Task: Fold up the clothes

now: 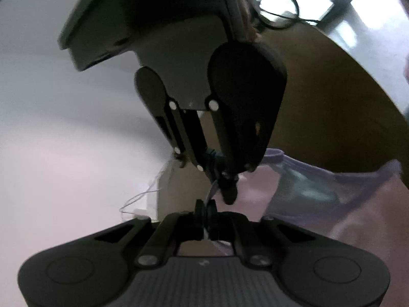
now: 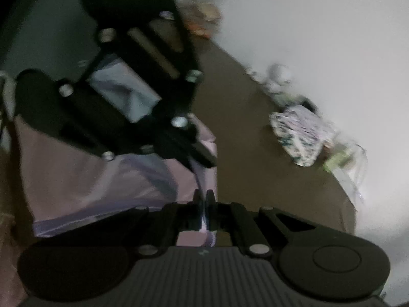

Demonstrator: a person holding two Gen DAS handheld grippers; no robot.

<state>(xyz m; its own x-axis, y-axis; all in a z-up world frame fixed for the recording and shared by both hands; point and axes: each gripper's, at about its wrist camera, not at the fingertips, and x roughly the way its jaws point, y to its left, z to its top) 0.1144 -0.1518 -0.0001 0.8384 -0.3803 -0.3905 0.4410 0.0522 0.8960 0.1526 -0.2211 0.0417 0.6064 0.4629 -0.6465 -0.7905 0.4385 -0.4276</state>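
Observation:
A pale pink and lilac garment lies on a brown table. In the left wrist view my left gripper is shut, with a thin lilac edge of the garment pinched between its pads. Just beyond it my right gripper points back toward it, tips almost touching. In the right wrist view my right gripper is shut on a fold of the garment. My left gripper comes in from the upper left, its tips on the same edge. Both pictures are dim and blurred.
A floral pouch, a white object, a clear plastic bag and some packets sit along the table's far curved edge. A black cable loops near a window. Loose threads trail from the cloth.

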